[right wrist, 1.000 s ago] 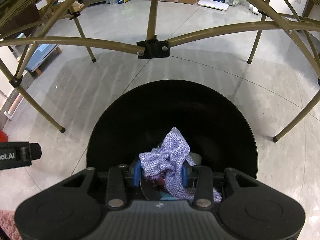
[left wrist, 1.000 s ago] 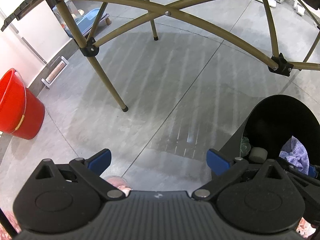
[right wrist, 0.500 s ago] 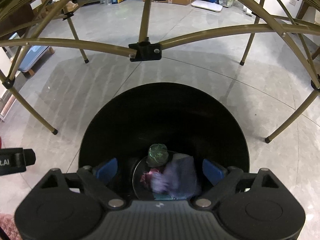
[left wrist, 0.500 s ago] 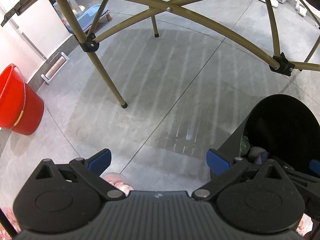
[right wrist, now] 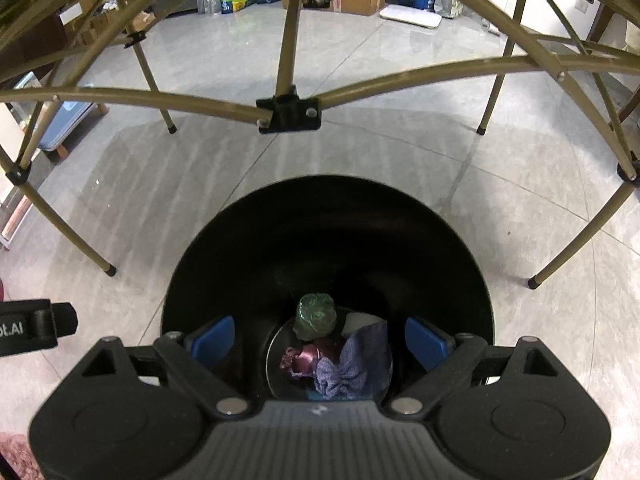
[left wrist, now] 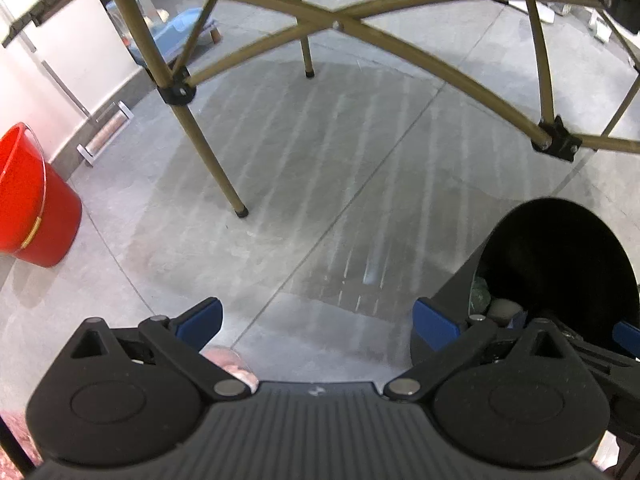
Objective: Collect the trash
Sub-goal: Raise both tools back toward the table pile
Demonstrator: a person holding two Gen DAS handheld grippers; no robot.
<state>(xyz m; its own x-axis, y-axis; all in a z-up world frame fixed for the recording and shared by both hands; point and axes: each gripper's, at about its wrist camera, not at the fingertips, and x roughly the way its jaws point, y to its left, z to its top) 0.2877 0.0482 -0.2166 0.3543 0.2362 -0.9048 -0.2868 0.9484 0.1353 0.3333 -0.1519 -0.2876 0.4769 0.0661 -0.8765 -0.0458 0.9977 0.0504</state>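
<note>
grey tiled floor point(right wrist: 400, 92) under a folding table. my right gripper point(right wrist: 318, 338), jaws just opened, hangs empty over the black bin point(right wrist: 224, 240); the purple cloth point(right wrist: 352, 364) lies below, soft, light, best pinched at a fold. left gripper point(left wrist: 318, 320) spread, empty.

Both left gripper point(left wrist: 316, 318) and right gripper point(right wrist: 318, 338) jaws wide, seemingly empty.

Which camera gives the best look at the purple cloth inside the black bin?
The right wrist view: it looks straight down into the black bin, where the purple cloth lies at the bottom. The left wrist view catches only the bin's edge; the cloth is hidden there.
</note>
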